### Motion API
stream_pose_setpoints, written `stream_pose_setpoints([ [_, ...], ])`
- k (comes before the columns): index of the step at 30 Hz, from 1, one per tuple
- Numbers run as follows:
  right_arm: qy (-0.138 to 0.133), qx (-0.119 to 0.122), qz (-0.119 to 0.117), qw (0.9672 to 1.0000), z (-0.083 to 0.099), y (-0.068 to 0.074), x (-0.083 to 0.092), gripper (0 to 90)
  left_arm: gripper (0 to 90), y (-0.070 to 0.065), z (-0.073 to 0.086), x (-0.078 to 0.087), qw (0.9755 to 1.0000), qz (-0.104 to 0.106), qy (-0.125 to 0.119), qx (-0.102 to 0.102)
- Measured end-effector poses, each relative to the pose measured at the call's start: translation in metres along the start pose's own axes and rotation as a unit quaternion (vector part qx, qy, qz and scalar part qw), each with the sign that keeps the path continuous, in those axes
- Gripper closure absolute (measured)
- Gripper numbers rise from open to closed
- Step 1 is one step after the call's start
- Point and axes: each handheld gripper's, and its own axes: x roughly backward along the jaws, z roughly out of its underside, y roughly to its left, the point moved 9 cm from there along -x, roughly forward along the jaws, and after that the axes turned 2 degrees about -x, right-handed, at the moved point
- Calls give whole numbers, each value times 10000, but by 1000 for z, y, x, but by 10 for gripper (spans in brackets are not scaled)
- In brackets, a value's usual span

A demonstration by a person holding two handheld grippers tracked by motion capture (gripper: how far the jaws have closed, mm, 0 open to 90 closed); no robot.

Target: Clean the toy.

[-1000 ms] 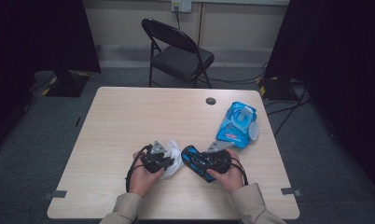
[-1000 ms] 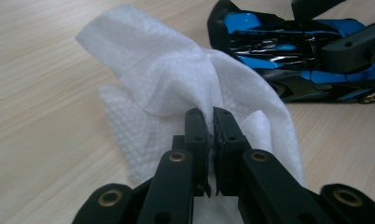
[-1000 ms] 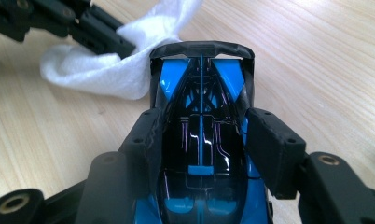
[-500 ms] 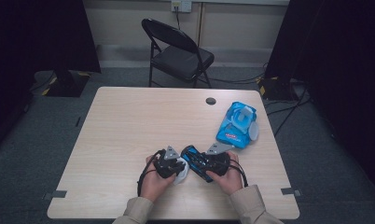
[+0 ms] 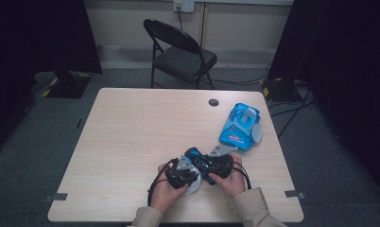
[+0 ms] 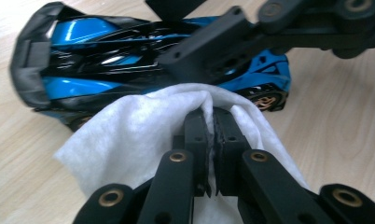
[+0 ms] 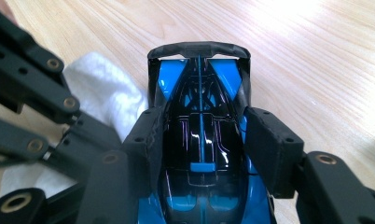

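A light wooden table (image 5: 131, 142) stands with one black folding chair (image 5: 181, 54) beyond its far edge. On the table's right side lies one blue wipes packet (image 5: 240, 125), its flap open, well apart from the hands. One small dark round hole (image 5: 213, 102) sits near the far edge.

At the near edge, one blue and black toy car (image 7: 202, 140) rests on the table between the person's two hands. In the high view its long axis runs diagonally, from far-left to near-right. In the right gripper view its rear wing points away from the camera.

The right gripper (image 7: 202, 149) clamps the car's body across its width, one pad on each side. The left gripper (image 6: 212, 126) has its jaws pinched fully together on one white wipe (image 6: 129, 140), pressed against the car's side near a wheel. The right gripper's linkage crosses over the car just above the wipe.
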Motion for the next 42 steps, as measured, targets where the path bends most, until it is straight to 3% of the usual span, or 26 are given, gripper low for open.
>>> stream_pose_setpoints([
  [7, 15, -5, -11, 10000, 0, 0, 1, 479, 861, -14, -1, -3, 10000, 14, 9, -37],
  [9, -1, -10, -16, 10000, 1, 0, 1, 479, 862, -19, 0, -4, 9998, 166, -55, 68],
  [18, 22, -2, -7, 10000, 1, 0, 1, 479, 863, -34, -2, -8, 9996, 256, -60, -95],
  [24, 15, 4, -16, 10000, 0, 0, 1, 479, 863, -52, -5, -15, 9986, 503, -86, -124],
  [28, 7, -2, -16, 10000, 0, 0, 0, 479, 863, -63, -7, -20, 9976, 608, -58, -322],
  [31, -5, -1, -7, 10000, 0, 0, 0, 479, 863, -69, -9, -22, 9968, 707, -74, -359],
  [36, -33, -1, -15, 10000, 1, 0, 1, 479, 863, -68, -12, -16, 9963, 744, -118, -402],
  [42, -61, -36, -48, 10000, 1, -1, 1, 479, 863, -55, -17, 10, 9967, 627, -216, -463],
])
